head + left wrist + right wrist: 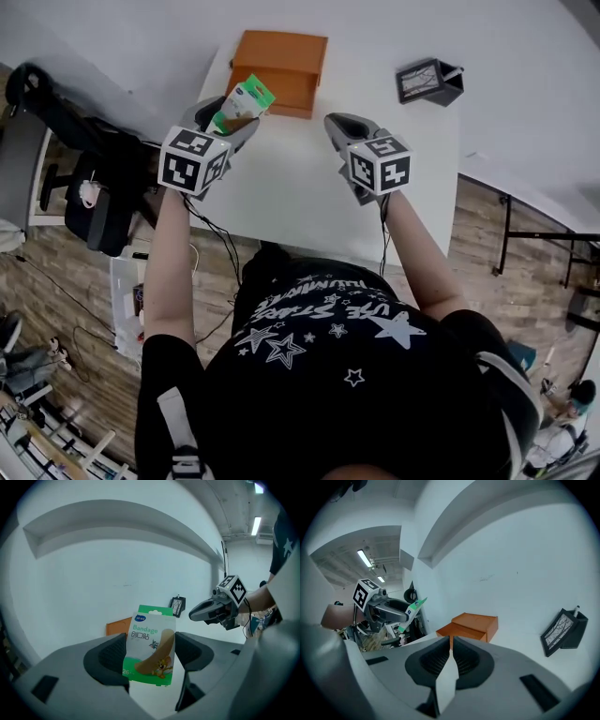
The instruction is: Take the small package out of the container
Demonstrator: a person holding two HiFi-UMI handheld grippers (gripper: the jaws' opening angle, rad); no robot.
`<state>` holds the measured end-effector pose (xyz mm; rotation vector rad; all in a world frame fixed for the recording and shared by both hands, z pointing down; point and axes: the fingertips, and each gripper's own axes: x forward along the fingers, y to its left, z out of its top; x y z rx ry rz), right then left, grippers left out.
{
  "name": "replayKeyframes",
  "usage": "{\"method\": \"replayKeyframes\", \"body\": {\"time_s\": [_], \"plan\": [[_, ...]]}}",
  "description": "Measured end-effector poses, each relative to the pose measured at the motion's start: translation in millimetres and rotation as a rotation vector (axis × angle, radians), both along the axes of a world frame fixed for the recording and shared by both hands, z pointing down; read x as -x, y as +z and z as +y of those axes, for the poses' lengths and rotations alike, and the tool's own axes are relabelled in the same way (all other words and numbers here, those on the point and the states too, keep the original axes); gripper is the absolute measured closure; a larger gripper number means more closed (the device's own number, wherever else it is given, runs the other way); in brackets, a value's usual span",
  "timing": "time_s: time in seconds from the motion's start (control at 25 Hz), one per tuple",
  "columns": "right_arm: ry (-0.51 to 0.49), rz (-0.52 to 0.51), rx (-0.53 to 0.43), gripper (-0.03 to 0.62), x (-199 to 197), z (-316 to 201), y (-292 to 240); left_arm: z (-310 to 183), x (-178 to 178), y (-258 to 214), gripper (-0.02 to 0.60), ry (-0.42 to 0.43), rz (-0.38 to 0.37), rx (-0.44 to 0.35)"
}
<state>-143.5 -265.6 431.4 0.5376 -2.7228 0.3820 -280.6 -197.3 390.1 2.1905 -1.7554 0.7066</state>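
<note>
My left gripper (232, 120) is shut on a small green and white bandage package (246, 101) and holds it in the air above the white table's (281, 187) left part, just in front of the orange container (281, 66). In the left gripper view the package (151, 644) stands upright between the two pads, with the container (117, 626) behind it. My right gripper (339, 127) hovers to the right of the package, shut with nothing between its pads (440, 656). The right gripper view shows the container (471, 625) with its lower drawer pulled out, and the package (414, 607) at left.
A black desk stand with a pen (429, 82) sits at the table's far right. A dark office chair (56, 112) stands left of the table, over a wooden floor with cables (211, 234). A white wall lies behind the table.
</note>
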Motion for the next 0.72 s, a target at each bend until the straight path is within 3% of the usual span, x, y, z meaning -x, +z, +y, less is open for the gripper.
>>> {"method": "replayKeyframes", "body": {"time_s": [0.2, 0.72], "plan": [[-0.038, 0.003, 0.005, 0.54, -21.4, 24.2, 6.2, 33.3, -18.9, 3.4, 0.229, -0.073, 0.057, -0.027], [-0.122, 0.015, 0.011, 0.542, -71.6, 93.4, 15.4, 120.0, -73.6, 10.1, 0.229, -0.193, 0.096, -0.057]]}}
